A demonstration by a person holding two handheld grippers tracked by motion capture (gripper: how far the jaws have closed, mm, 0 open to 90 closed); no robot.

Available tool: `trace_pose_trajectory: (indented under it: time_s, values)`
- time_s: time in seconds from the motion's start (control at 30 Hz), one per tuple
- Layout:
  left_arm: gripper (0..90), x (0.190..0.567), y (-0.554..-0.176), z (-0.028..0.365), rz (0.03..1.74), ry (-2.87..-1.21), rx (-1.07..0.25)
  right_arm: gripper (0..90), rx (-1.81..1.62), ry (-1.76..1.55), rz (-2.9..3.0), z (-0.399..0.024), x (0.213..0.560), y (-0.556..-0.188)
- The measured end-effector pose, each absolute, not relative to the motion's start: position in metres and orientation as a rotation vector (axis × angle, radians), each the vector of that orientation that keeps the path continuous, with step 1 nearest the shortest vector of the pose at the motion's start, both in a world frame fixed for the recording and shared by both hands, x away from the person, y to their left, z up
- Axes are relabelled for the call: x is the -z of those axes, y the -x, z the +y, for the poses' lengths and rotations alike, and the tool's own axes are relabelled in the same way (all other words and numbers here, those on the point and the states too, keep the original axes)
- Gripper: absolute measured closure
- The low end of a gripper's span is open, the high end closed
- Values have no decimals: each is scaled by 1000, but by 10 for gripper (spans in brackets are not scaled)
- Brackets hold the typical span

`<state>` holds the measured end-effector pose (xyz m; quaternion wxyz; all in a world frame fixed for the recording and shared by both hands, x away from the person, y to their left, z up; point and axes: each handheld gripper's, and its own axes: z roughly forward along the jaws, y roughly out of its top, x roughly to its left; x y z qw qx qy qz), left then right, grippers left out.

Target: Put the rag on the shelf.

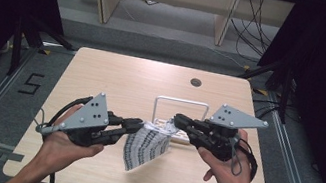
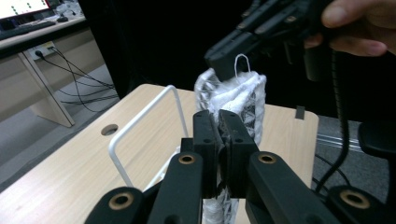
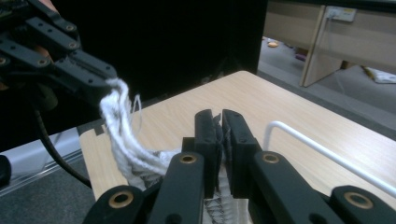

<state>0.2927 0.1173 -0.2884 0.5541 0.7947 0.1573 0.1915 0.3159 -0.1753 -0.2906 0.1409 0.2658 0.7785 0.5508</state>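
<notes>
The left tongs (image 1: 137,126) are pinching one top corner of a white, dark-patterned cloth (image 1: 146,148), and the right tongs (image 1: 177,120) are pinching the other; in each gripper view the black jaws are standing almost together with fabric caught between them. The cloth is hanging in the air between the two, above the near middle of the table (image 1: 118,76), its top edge running left to right from one grip to the other and its long side drooping down toward the person. That top edge is bunching rather than lying taut, so my judgement is that the coming move turns on drawing the two grips apart along that line; both hands are equally close to it.

Just behind the cloth a white wire rack (image 1: 182,102) is standing on the table, on the right tongs' side. A round cable hole (image 1: 195,82) is sitting farther back.

On the floor left of the table, a taped "5" (image 1: 31,83) is showing.
</notes>
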Motion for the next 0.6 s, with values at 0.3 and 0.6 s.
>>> trace_pose_trajectory:
  time_s: [0.3, 0.6]
  values:
    - [858, 277, -318, 106, 398, -1848, -434, 860, -1563, -793, 2178, -193, 287, -313]
    - [858, 274, -344, 86, 409, -1846, -419, 861, -1538, -831, 2129, -206, 278, -315]
